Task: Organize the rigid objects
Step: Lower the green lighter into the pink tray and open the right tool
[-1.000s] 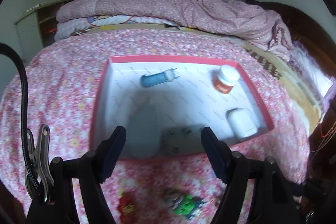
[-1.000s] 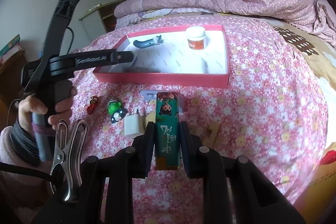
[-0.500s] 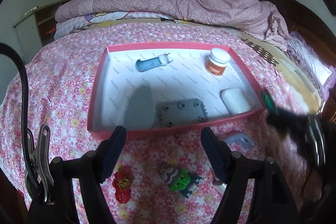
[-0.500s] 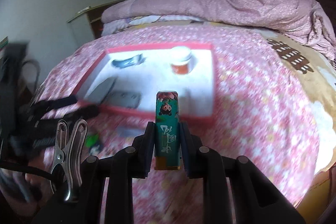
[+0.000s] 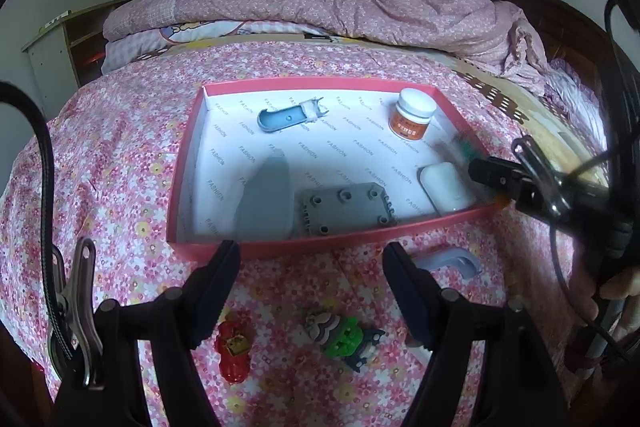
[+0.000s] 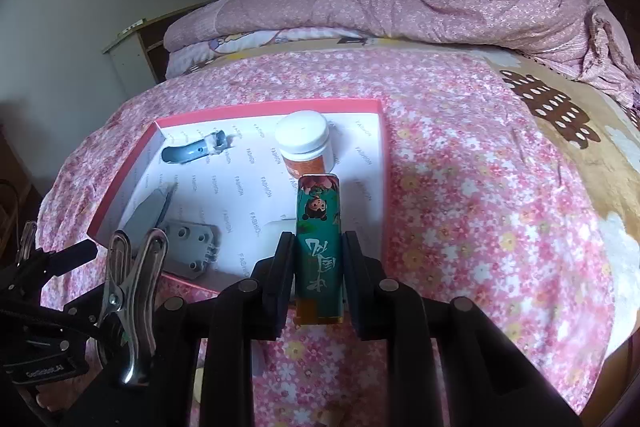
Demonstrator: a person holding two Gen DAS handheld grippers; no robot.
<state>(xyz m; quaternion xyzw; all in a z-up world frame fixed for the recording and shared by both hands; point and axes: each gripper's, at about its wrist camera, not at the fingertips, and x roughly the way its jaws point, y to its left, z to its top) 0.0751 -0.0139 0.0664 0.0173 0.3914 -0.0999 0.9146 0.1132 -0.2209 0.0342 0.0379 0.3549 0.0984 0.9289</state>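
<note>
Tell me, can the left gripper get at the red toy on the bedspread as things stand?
Probably yes: the left gripper is open and empty, and the red toy lies uncovered just below it.

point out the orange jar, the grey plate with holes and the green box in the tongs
orange jar (image 5: 412, 111), left wrist view, on its white lid
grey plate (image 5: 346, 209), left wrist view, on its top face
green box (image 6: 319, 227), right wrist view, on its printed front

- A shallow red-rimmed cardboard tray (image 5: 276, 250) lies on the pink floral bedspread (image 5: 120, 167).
- In the tray, by the left wrist view: a grey-blue plastic hook piece (image 5: 286, 115) at 11 o'clock, a white-lidded orange jar (image 5: 412, 113) at 1 o'clock, a white rounded case (image 5: 444, 187) at 4 o'clock, a grey studded plate (image 5: 346, 209) at 6 o'clock.
- Before the tray on the bedspread: a red toy figure (image 5: 234, 349) at 7 o'clock, a green toy figure (image 5: 346, 337) at 6 o'clock.
- Behind the tray lies a folded pink quilt (image 5: 340, 5).
</note>
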